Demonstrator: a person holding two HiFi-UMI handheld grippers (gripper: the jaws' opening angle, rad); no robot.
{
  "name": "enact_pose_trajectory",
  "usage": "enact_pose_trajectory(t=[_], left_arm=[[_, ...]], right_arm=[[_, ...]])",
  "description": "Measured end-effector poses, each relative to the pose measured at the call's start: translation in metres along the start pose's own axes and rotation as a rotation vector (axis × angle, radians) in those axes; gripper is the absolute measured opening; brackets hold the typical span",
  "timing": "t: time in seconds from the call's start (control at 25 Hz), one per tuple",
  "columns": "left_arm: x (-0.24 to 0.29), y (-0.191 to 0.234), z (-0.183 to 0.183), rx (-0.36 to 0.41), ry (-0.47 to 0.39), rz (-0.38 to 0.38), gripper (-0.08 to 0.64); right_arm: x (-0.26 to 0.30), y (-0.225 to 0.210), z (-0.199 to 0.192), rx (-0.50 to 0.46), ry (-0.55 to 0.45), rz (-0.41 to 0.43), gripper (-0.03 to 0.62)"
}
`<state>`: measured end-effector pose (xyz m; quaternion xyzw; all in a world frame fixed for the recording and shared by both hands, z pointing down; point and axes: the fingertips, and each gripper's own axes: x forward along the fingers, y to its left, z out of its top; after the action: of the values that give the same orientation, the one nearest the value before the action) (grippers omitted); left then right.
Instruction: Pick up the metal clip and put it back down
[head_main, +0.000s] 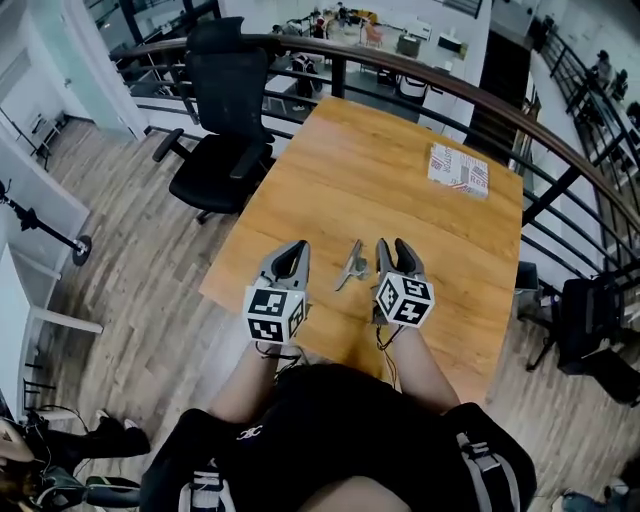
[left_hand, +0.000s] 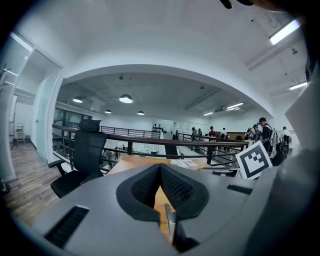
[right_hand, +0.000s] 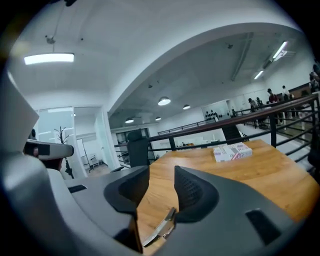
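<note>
One wooden table (head_main: 380, 180) bearing a metal clip (head_main: 351, 265), railing (head_main: 470, 92) behind

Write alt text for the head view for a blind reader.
Seen from above, a person holds a left hand-held gripper and a right hand-held gripper at the near edge of a wooden table, a metal clip lying on it between them. A black office chair stands left of the table.
</note>
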<state>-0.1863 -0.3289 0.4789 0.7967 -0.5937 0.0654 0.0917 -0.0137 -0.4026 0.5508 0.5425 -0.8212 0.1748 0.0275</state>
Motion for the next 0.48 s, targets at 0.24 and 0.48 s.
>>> enact_pose_trajectory(t=[0.24,0.48], left_arm=[[0.011,0.026,-0.002,-0.016,0.015,-0.048,0.014],[0.014,0.049,-0.002,-0.021,0.027,-0.054,0.014]], right_arm=[[0.036,-0.004,-0.058,0.12,0.165,-0.055,0.178],[0.063,0.004,-0.113,0.111,0.32,-0.061,0.178]])
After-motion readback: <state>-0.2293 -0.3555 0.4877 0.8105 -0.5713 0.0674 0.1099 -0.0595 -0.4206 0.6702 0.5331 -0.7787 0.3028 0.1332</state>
